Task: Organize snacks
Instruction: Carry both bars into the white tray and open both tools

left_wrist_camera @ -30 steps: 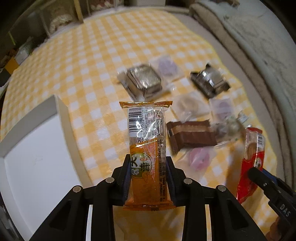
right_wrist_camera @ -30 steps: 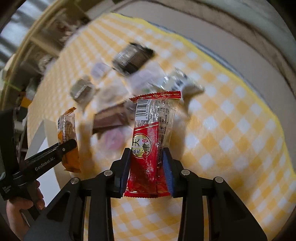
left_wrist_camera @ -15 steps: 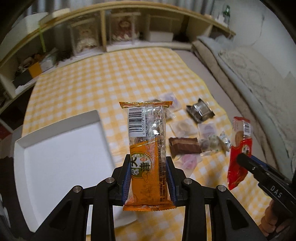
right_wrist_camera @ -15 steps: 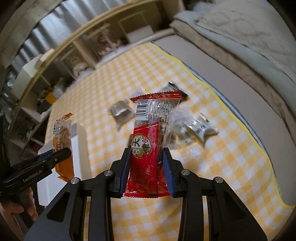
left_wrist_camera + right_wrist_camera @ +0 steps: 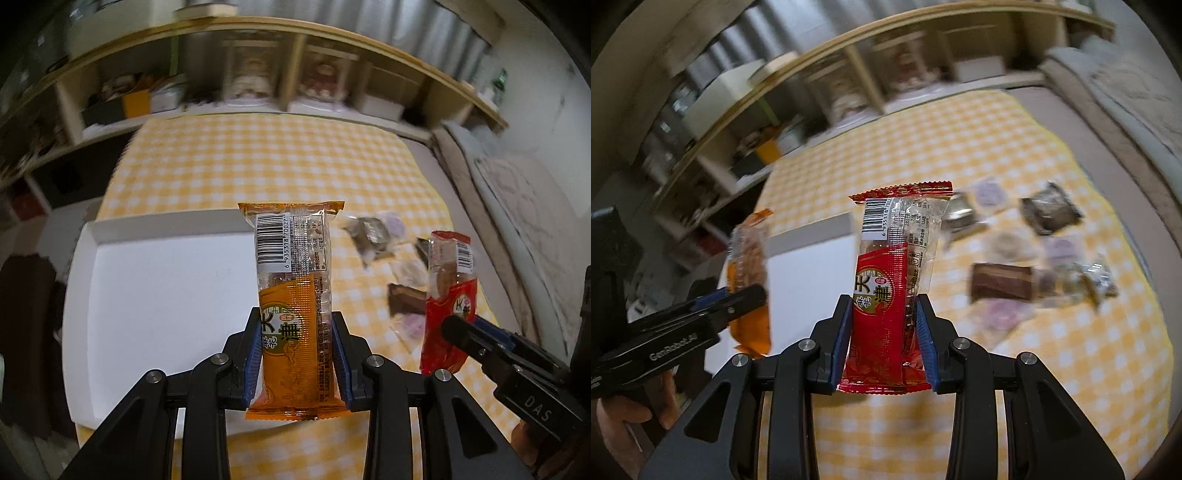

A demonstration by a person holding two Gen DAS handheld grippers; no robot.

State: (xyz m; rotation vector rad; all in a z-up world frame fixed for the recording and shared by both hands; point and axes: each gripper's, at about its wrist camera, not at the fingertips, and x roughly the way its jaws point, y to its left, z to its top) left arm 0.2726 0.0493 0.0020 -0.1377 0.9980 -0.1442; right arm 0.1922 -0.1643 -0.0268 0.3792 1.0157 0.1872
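My left gripper (image 5: 295, 325) is shut on an orange snack packet (image 5: 291, 280), held upright above the white tray (image 5: 155, 295). My right gripper (image 5: 884, 314) is shut on a red snack packet (image 5: 894, 266), also upright in the air. In the left wrist view the red snack packet (image 5: 448, 295) hangs at the right in the other gripper's fingers (image 5: 465, 332). In the right wrist view the orange snack packet (image 5: 750, 273) shows at the left, over the white tray (image 5: 809, 266). Several small wrapped snacks (image 5: 1027, 251) lie on the yellow checked cloth (image 5: 1071, 350).
A brown wafer bar (image 5: 1001, 282) and dark foil packs (image 5: 1051, 208) lie among the loose snacks. Wooden shelves (image 5: 295, 74) run along the far side of the cloth. A beige cushion (image 5: 517, 206) borders the right side. A hand (image 5: 620, 421) holds the left gripper.
Both grippers have risen with their packets and drawn back from the cloth. The left one has shifted over the white tray, which now fills more of its view.
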